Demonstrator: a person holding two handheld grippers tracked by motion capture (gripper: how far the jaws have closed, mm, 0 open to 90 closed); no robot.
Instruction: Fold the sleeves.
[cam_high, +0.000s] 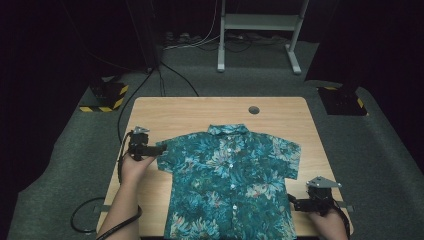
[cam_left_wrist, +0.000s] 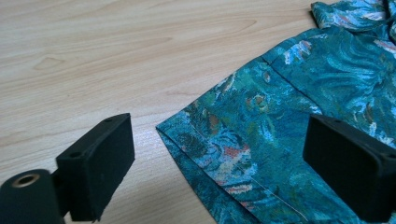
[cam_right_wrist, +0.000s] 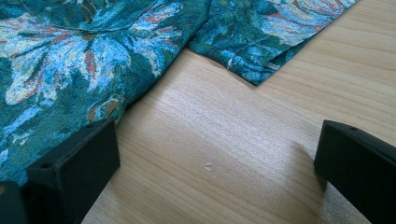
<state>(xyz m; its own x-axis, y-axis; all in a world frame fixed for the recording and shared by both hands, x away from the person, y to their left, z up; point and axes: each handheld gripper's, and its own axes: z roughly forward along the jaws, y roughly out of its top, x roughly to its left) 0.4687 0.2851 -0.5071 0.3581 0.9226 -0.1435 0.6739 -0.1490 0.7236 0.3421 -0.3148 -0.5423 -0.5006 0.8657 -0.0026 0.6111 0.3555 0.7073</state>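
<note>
On the worktop: your shirt (cam_high: 232, 185) lies flat and buttoned, front up, collar toward the far edge and hem at the near edge, so its long axis runs away from you.
Shirt's left sleeve: the sleeve (cam_left_wrist: 224, 140) spreads out sideways, its hemmed cuff corner pointing at your left hand-held gripper (cam_high: 161, 148).
Left hand-held gripper: its jaws stand wide apart and hold nothing; in the left gripper view the cuff edge lies between and just ahead of them, with no pad pressing on cloth.
Right hand-held gripper: your right hand-held gripper (cam_high: 295, 204) rests just beside the shirt's right side seam near the hem, jaws apart and empty, over bare wood.
Nearer hand: the left one, already lined up on the sleeve.
Coming move, as I judge it: you push forward along the sleeve, toward the shirt's middle, then close on the cuff.
</note>
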